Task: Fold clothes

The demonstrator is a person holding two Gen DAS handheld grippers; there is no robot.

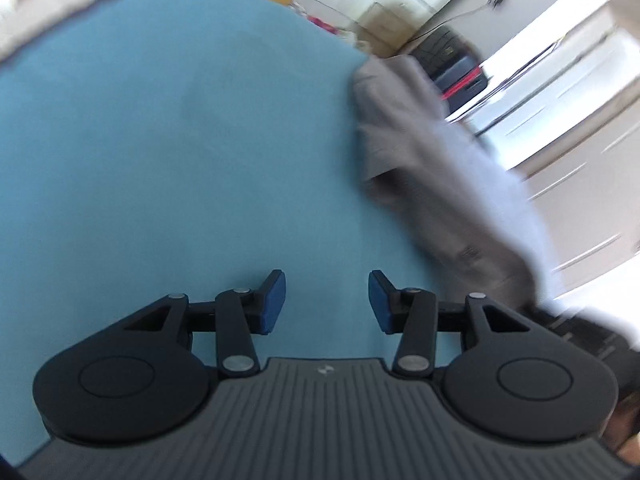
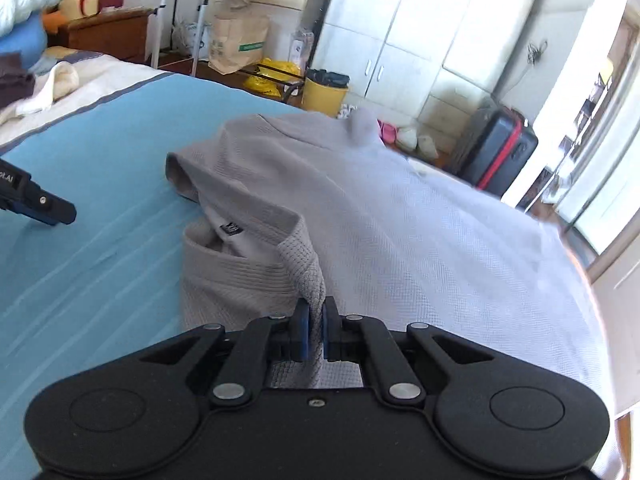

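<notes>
A yellow bin (image 2: 323,95) stands near a black suitcase (image 2: 500,156) by white wardrobes (image 2: 420,32).

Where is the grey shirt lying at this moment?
In the right wrist view the grey shirt lies on the blue bedsheet, towards the bed's right edge, its collar pinched by the right gripper.

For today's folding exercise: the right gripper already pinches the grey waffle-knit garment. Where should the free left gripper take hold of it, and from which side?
Probably the open cuff of the sleeve of the grey waffle-knit garment, which juts over the blue bedsheet. The open left gripper should come in low from the bare-sheet side: that edge lies free and faces it. The right gripper pinches the collar edge.
</notes>
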